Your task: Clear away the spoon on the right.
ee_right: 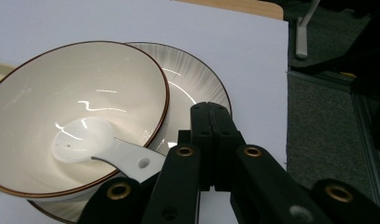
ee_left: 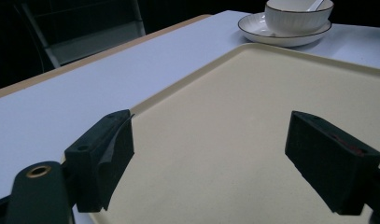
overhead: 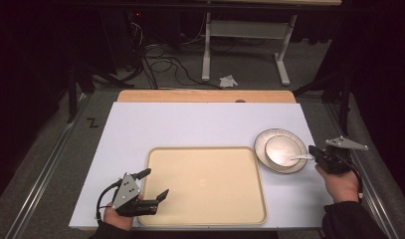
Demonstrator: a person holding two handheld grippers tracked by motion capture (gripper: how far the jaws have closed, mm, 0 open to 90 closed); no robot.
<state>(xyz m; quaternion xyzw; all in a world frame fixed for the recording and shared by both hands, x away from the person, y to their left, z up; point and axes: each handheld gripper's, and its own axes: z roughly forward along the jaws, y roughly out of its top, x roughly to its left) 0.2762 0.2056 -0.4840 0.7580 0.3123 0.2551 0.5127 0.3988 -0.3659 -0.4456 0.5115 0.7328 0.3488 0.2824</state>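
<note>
A white bowl (overhead: 281, 151) with a dark rim stands on a white plate (overhead: 262, 142) at the table's right. A white spoon (overhead: 294, 158) lies in the bowl with its handle over the rim toward my right gripper (overhead: 313, 151). In the right gripper view the bowl (ee_right: 61, 93), plate (ee_right: 197, 88) and spoon (ee_right: 85, 140) are close. The right gripper (ee_right: 210, 109) is shut, jaws pressed together just right of the spoon handle, nothing visible between them. My left gripper (overhead: 156, 182) stands open over the near left corner of a beige tray (overhead: 205, 199); it (ee_left: 211, 135) holds nothing.
The tray (ee_left: 253, 93) is bare and lies on a white tabletop (overhead: 190, 124) with a wooden strip (overhead: 205, 96) at the back. Bowl (ee_left: 295, 16) and plate (ee_left: 257, 25) sit past its far corner. The table's right edge runs beside the right hand. Cables and a desk frame are on the floor behind.
</note>
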